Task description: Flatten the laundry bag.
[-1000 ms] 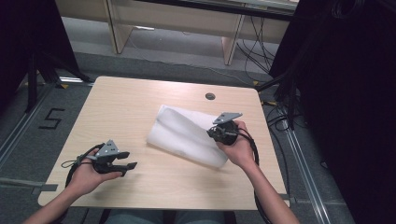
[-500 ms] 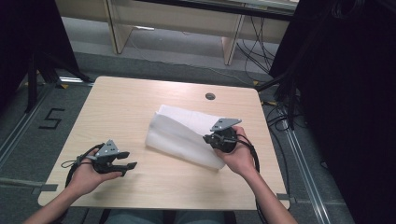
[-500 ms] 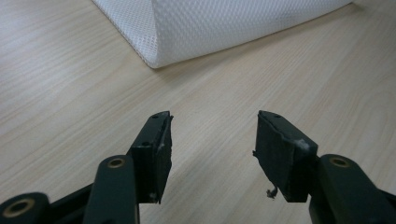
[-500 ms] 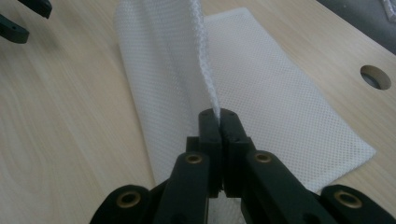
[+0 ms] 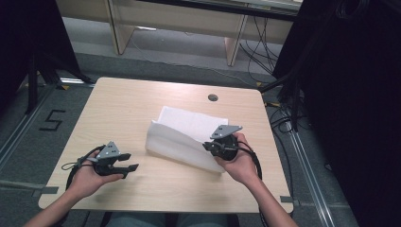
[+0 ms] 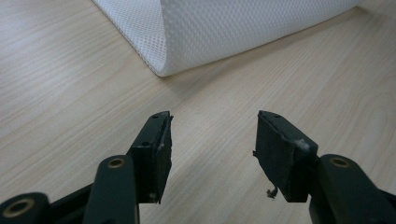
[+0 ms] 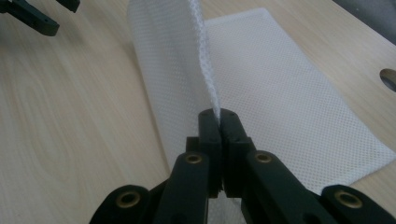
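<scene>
**Cloth pinched, could slip**

The white mesh cloth (image 5: 187, 137) could slip out if the right gripper (image 7: 219, 122) tugs too hard. Its jaws are closed tight on the cloth's lifted edge. The left gripper (image 6: 212, 140) is wide open, holding nothing, near the fold. The cloth lies mid-table (image 5: 127, 101).

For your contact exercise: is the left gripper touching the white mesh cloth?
Apart. The left gripper view shows the left gripper open, bare table before the cloth.
</scene>
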Available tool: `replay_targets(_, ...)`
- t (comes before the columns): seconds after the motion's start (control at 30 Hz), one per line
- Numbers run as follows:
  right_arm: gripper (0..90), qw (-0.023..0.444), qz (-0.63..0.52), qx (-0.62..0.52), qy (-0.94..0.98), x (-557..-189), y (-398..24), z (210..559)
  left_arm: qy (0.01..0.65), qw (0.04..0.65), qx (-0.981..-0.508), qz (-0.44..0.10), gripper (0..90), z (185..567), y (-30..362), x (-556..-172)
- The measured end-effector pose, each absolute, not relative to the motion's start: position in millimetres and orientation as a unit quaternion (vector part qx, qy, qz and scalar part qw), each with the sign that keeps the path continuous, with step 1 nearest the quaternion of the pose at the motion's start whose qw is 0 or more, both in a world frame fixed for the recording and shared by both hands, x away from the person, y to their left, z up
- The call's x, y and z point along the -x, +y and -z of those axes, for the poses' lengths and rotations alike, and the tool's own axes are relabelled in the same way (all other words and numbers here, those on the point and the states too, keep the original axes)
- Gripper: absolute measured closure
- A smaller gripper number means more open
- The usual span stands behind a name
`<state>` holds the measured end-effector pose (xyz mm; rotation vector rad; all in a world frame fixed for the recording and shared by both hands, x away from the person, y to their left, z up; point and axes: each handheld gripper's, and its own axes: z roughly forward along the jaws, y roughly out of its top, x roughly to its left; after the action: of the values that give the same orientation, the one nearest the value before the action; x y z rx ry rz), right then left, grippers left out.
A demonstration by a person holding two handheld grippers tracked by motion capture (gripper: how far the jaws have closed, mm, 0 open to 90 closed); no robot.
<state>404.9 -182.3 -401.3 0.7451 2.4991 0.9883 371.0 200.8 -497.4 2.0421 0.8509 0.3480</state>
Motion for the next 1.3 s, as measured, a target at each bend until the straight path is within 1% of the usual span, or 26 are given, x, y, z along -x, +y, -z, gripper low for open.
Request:
replay_targets(0.07,89.9,0.167,-0.343,-0.263,0.886,-401.4,-180.9,401.4,0.341,0.438,-0.820,-0.139,45.2,497.2,200.7,-371.2)
replay_targets(0.2,89.9,0.177,-0.344,-0.260,0.885,-397.3,-178.1,404.8,0.337,0.431,-0.825,-0.140,45.1,496.4,201.9,-371.4)
replay_targets(0.23,89.9,0.166,-0.345,-0.261,0.886,-395.9,-177.5,404.3,0.342,0.438,-0.820,-0.139,45.1,497.0,200.6,-371.0)
replay_targets(0.47,89.8,0.163,-0.347,-0.253,0.888,-392.2,-175.9,406.9,0.335,0.429,-0.827,-0.141,45.1,495.7,202.7,-371.5)
replay_targets(0.5,89.8,0.154,-0.341,-0.254,0.892,-391.3,-175.9,405.8,0.336,0.430,-0.826,-0.143,45.1,495.8,202.5,-371.4)
replay_targets(0.57,89.8,0.162,-0.347,-0.254,0.888,-389.8,-174.8,407.3,0.337,0.430,-0.825,-0.146,45.1,495.8,202.4,-371.1)
replay_targets(0.67,89.7,0.157,-0.347,-0.256,0.889,-386.8,-173.5,409.0,0.336,0.432,-0.825,-0.144,45.1,495.9,202.6,-371.4)
replay_targets(0.7,89.7,0.144,-0.342,-0.252,0.894,-386.4,-173.8,408.9,0.336,0.432,-0.824,-0.144,45.1,495.9,202.6,-371.3)
replay_targets(0.73,89.7,0.153,-0.349,-0.251,0.890,-385.6,-173.0,410.5,0.336,0.430,-0.825,-0.147,45.1,495.9,203.0,-371.7)
replay_targets(0.77,89.7,0.144,-0.345,-0.258,0.891,-383.8,-172.2,411.8,0.336,0.430,-0.825,-0.146,45.1,495.8,203.1,-371.7)
replay_targets(0.87,89.6,0.140,-0.340,-0.251,0.895,-382.3,-171.7,414.1,0.341,0.441,-0.817,-0.144,45.1,496.6,201.8,-370.9)
replay_targets(1.03,89.5,0.138,-0.339,-0.242,0.898,-380.7,-170.7,420.1,0.342,0.439,-0.818,-0.146,45.1,495.5,203.1,-370.5)
replay_targets(1.07,89.4,0.133,-0.338,-0.250,0.897,-379.8,-170.7,420.9,0.345,0.446,-0.813,-0.144,45.1,496.0,202.4,-370.1)
replay_targets(1.13,89.4,0.119,-0.336,-0.252,0.900,-377.8,-169.8,423.4,0.352,0.440,-0.815,-0.137,45.0,494.3,203.4,-368.8)
replay_targets(1.23,89.1,0.117,-0.335,-0.239,0.904,-377.1,-168.6,429.5,0.344,0.444,-0.815,-0.141,45.0,492.5,206.1,-367.9)
replay_targets(1.3,89.1,0.102,-0.328,-0.249,0.906,-373.8,-166.2,433.1,0.354,0.452,-0.807,-0.141,45.0,491.9,206.8,-365.9)
